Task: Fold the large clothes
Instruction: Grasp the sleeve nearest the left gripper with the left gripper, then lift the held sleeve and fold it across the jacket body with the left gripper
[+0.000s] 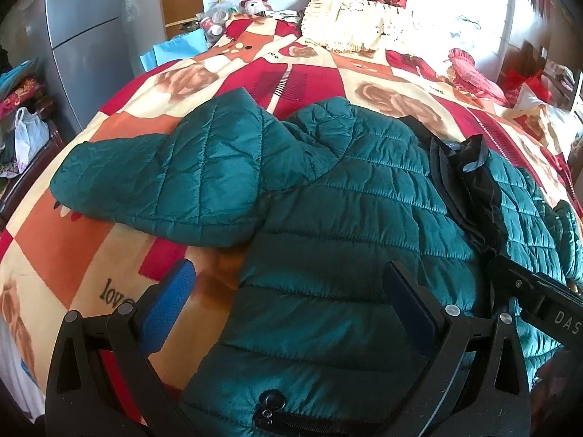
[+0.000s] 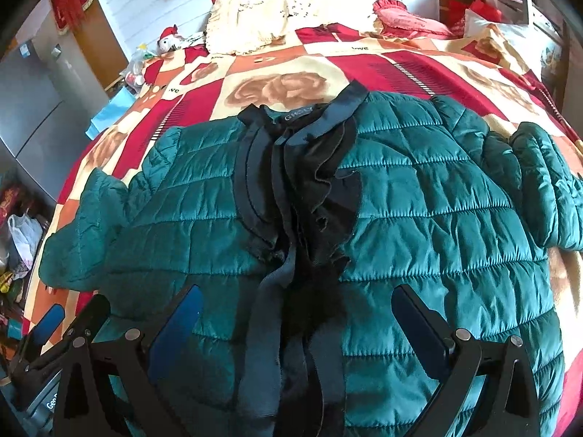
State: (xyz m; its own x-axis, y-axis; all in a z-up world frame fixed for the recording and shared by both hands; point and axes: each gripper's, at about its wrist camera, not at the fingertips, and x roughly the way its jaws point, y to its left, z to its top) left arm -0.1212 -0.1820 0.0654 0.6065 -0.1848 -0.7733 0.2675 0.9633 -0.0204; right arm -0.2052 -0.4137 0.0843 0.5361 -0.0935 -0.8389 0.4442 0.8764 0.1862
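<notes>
Both of my tools hang spread and empty: left gripper over the hem, right gripper astride the dark placket. Beyond, the jacket lies front-up on the bedspread; I reckon slippery padding could slide from a shallow pinch.

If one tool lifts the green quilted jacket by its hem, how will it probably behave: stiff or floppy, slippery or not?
The green quilted jacket will probably be floppy: its sleeve lies creased and bent on the bedspread. Its shiny shell suggests it may slip between the pads. The puffy quilting hints it is light for its size, so most of it would likely drag or hang.
</notes>
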